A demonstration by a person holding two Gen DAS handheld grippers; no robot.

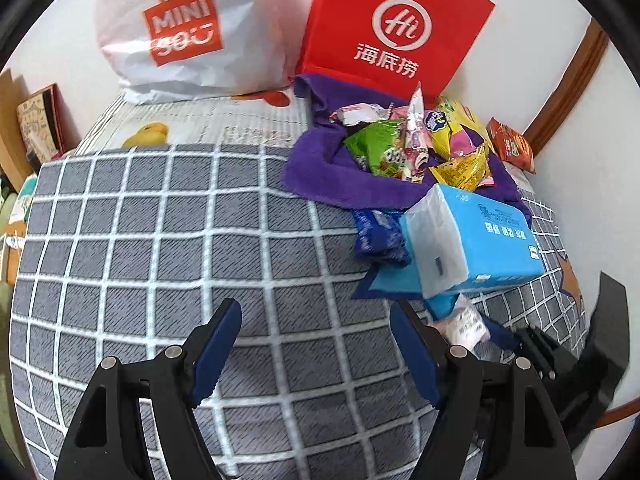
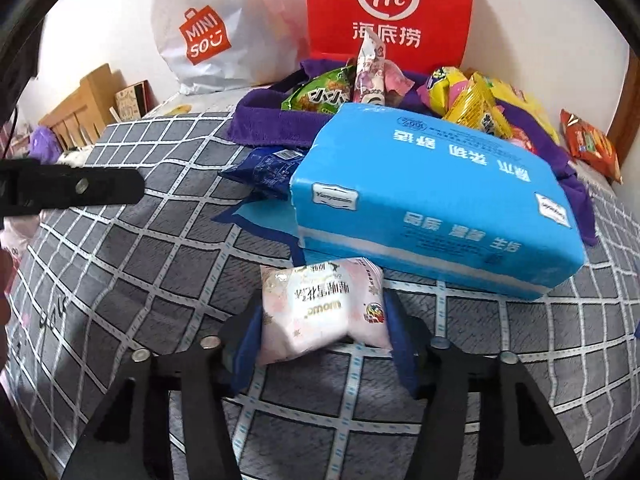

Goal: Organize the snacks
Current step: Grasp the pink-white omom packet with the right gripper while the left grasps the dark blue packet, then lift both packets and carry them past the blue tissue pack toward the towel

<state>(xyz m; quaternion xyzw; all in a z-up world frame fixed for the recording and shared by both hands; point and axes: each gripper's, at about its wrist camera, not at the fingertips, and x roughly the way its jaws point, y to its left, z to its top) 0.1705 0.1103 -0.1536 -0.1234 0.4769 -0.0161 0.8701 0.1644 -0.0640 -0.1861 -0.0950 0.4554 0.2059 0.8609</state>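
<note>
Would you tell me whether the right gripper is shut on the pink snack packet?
Shut: the right gripper pads pinch the pink snack packet, creasing it.

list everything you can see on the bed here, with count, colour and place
tissue pack: 1, blue, middle of the checked bedcover
pink snack packet: 1, pale pink, in front of the tissue pack, between the right gripper's fingers
purple towel: 1, behind the tissue pack, under a snack pile
snack pile: several, green, yellow, pink, on the towel
orange packet: 1, far right by the wall
dark blue packet: 1, left of the tissue pack
red bag: 1, against the wall
white bag: 1, left of the red bag
left gripper: open, empty
right gripper: closed on the pink snack packet
</note>
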